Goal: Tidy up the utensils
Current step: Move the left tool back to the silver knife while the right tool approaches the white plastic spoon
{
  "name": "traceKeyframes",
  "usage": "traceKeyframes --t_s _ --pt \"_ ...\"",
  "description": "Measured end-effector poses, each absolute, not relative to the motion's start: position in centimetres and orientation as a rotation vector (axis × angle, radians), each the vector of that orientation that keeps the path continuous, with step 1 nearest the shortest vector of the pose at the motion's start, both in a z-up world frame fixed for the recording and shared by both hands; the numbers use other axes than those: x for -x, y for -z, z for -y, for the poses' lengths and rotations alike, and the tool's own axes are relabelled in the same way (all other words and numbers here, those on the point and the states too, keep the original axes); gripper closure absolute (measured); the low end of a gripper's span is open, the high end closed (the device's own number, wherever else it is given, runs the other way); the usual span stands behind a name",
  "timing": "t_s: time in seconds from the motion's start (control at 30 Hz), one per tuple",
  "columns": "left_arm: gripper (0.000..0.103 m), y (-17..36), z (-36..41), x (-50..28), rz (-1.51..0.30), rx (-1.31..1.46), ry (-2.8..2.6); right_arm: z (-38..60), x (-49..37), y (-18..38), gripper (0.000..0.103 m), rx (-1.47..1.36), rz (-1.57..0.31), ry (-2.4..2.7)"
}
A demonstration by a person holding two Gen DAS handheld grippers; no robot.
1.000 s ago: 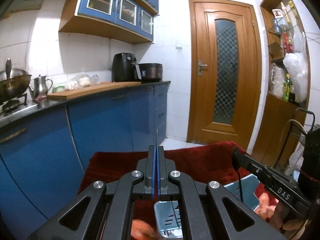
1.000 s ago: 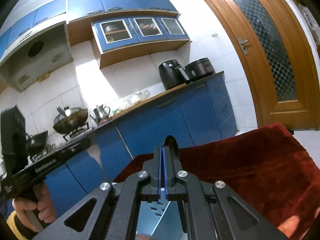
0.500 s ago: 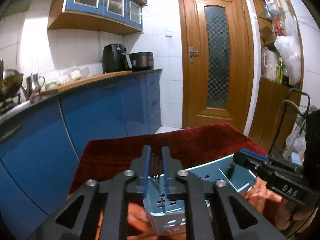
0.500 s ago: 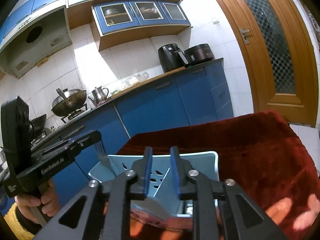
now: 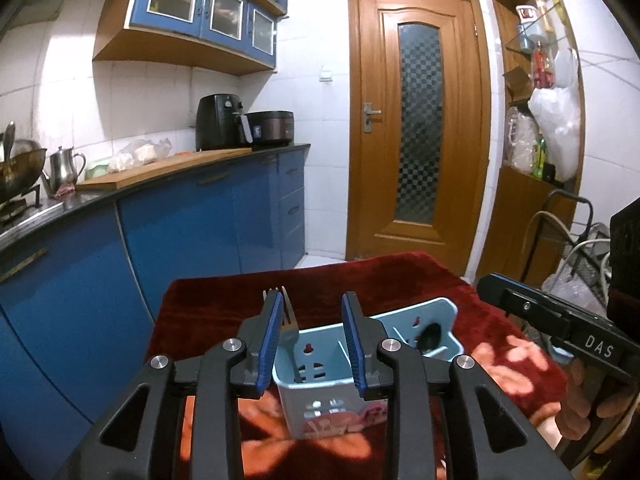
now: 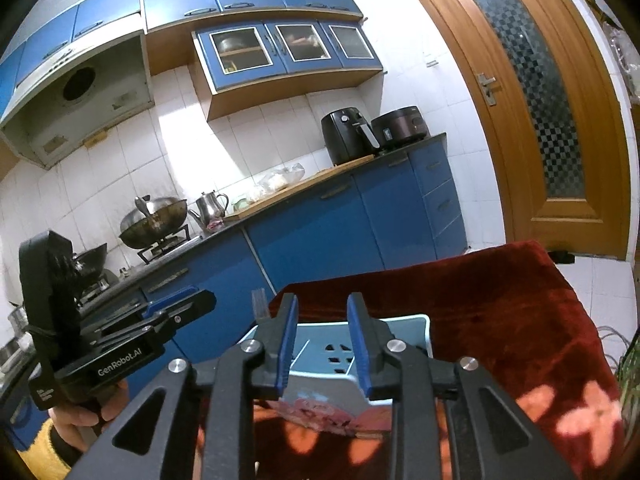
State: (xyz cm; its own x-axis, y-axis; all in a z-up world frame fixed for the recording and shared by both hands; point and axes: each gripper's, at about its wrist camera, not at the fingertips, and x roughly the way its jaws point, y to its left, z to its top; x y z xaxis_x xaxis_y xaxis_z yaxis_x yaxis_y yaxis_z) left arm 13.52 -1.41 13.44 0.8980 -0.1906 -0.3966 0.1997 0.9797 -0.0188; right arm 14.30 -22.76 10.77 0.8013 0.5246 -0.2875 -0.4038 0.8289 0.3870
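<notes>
1. The left gripper (image 5: 314, 342) has just been opening its jaws, which stand narrowly apart, pressing on nothing.
2. The right gripper (image 6: 323, 346) likewise has just been opening, with nothing gripped.
3. A silver metal fork (image 5: 289, 334) stands tines-up in the pale blue plastic utensil caddy (image 5: 320, 390).
4. The caddy sits on the red floral cloth-covered desk (image 5: 216, 304); a dark spoon (image 5: 432, 336) rests in its right compartment.

Fork (image 5: 289, 332) handle inside the caddy (image 5: 320, 360), spoon (image 5: 430, 336) stem likewise hidden.

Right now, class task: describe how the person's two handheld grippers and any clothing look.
Both the left gripper and right gripper have black angular linkages, silver rivets and blue pads. One body reads GenRobot.AI, the other DAS. A yellow sleeve shows.
</notes>
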Motion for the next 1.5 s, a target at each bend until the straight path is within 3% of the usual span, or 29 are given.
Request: traceKeyframes --t_s 0.63,1.5 --pt "0.071 -12.7 -1.9 -6.7 -0.537 0.084 0.201 24.2 -6.9 -10.9 0.074 -0.304 -0.502 -0.430" --pt "0.071 -3.5 -0.6 -4.8 -0.873 0.102 0.237 24.6 -4.3 -3.1 0.074 -0.198 -0.853 -0.312"
